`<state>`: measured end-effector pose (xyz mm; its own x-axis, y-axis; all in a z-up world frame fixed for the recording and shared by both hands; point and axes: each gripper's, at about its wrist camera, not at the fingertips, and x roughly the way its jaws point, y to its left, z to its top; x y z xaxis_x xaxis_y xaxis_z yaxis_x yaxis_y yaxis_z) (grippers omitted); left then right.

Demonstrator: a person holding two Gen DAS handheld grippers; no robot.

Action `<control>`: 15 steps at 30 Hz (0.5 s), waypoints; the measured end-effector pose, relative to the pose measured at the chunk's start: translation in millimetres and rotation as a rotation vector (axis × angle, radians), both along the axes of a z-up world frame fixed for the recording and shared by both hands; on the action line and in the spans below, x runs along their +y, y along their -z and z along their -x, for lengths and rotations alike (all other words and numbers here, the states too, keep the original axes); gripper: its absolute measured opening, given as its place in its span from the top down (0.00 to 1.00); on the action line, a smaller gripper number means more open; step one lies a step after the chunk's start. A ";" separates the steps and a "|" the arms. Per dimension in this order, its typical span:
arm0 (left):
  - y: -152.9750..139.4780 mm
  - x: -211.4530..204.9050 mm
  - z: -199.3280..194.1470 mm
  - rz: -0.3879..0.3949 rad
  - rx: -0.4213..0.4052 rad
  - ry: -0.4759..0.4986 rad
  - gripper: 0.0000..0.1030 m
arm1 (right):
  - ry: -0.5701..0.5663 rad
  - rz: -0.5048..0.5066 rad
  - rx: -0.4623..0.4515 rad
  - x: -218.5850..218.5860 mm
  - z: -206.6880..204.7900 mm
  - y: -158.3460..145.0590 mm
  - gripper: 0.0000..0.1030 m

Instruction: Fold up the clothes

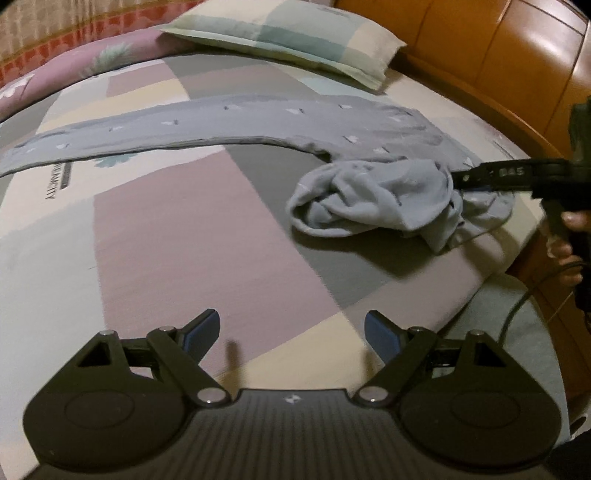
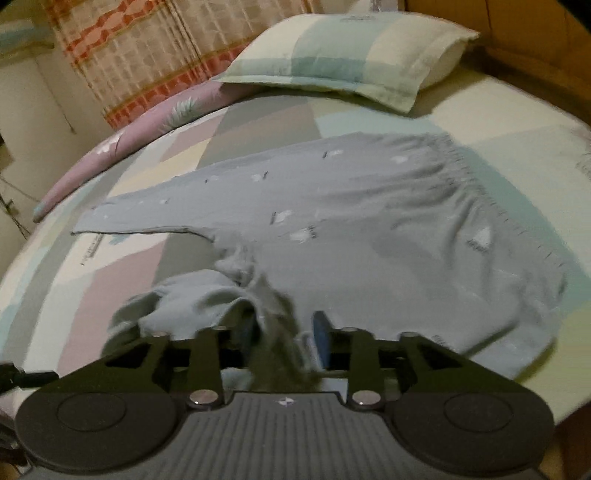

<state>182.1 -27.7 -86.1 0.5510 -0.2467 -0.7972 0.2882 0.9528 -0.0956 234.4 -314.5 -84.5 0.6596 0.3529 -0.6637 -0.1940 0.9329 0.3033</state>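
Observation:
A pair of grey trousers [image 1: 229, 122] with small white marks lies on the bed [image 1: 177, 229]. One leg stretches flat to the left; the other leg is bunched in a heap [image 1: 369, 199] near the bed's right edge. My right gripper [image 1: 456, 179] reaches in from the right and is shut on that bunched leg. In the right wrist view the trousers [image 2: 369, 229] spread ahead, waistband to the right, and the bunched cloth [image 2: 273, 339] sits pinched between my right gripper's [image 2: 282, 339] blue pads. My left gripper [image 1: 291, 332] is open and empty above the bedsheet, well short of the trousers.
A patchwork pillow [image 1: 295, 33] lies at the head of the bed, also in the right wrist view [image 2: 351, 51]. A wooden headboard [image 1: 498, 55] runs along the right. A rolled purple quilt [image 2: 129, 147] lies along the far side before a patterned curtain [image 2: 147, 48].

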 end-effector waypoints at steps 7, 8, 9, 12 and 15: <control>6.2 -5.6 -7.8 -0.039 0.029 0.042 0.17 | -0.231 0.251 -0.195 37.6 40.6 -38.3 0.42; 6.6 -3.8 -7.8 -0.053 0.030 0.048 0.17 | -0.274 0.287 -0.209 45.5 45.5 -41.4 0.42; 6.9 -1.8 -7.5 -0.068 0.031 0.054 0.17 | -0.315 0.323 -0.220 54.1 50.4 -43.9 0.42; 6.4 8.8 -4.1 -0.098 0.025 0.050 0.17 | -0.448 0.455 -0.267 83.9 67.1 -42.3 0.42; 7.5 23.3 -0.6 -0.091 0.032 0.036 0.17 | -0.578 0.645 -0.327 121.0 82.8 -26.6 0.42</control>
<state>182.7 -4.5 -93.6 0.5171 -0.1918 -0.8342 0.3202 0.9472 -0.0193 151.6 -193.5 -57.9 0.6856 0.3124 -0.6575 -0.6660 0.6339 -0.3932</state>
